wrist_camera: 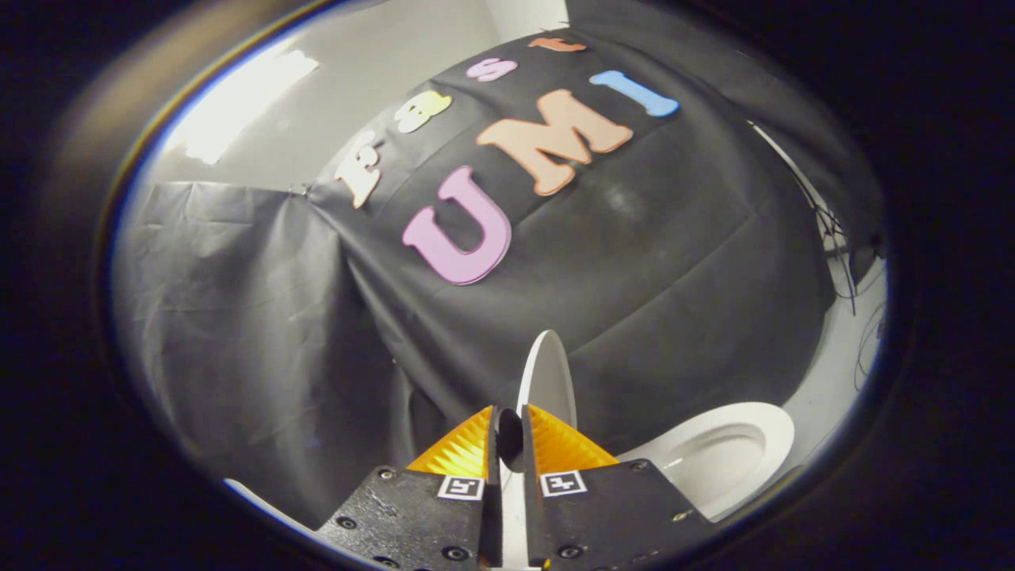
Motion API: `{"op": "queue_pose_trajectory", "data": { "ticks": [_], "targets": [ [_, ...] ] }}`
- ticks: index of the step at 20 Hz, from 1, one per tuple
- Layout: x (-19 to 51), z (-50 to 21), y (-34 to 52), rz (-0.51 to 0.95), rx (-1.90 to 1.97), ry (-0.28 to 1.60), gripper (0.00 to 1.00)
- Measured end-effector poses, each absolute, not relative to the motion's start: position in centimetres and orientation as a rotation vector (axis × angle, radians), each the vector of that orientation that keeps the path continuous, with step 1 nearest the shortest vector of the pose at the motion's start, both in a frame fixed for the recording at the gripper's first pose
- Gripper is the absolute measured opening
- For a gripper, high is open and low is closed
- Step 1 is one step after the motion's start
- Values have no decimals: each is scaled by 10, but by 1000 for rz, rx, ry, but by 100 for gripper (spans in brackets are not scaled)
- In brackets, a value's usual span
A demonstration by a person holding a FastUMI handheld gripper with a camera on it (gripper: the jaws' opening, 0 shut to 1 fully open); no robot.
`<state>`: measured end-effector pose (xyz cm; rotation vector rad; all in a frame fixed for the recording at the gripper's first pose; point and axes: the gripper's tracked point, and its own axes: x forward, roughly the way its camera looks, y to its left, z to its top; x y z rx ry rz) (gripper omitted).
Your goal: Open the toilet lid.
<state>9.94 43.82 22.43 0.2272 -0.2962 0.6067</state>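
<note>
The claw (507, 432) pinches the raised toilet lid (547, 373) by its edge between both orange fingers, holding it upright above the open seat (733, 452), apparently to keep it from dropping.

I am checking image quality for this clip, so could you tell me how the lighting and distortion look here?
In the gripper view, fisheye bending curves the cloth wall; a ceiling light blows out to white glare; the tool, shut on the raised white lid, is sharp; the toilet seat sits evenly lit.
</note>
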Motion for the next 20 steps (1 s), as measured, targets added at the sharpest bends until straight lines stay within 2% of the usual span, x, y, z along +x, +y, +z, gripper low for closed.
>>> {"op": "queue_pose_trajectory", "data": {
  "ticks": [8, 20],
  "targets": [
    [76, 216, 533, 723, 51, -271, 12],
    [72, 184, 638, 824, -219, -215, 14]
  ]
}}
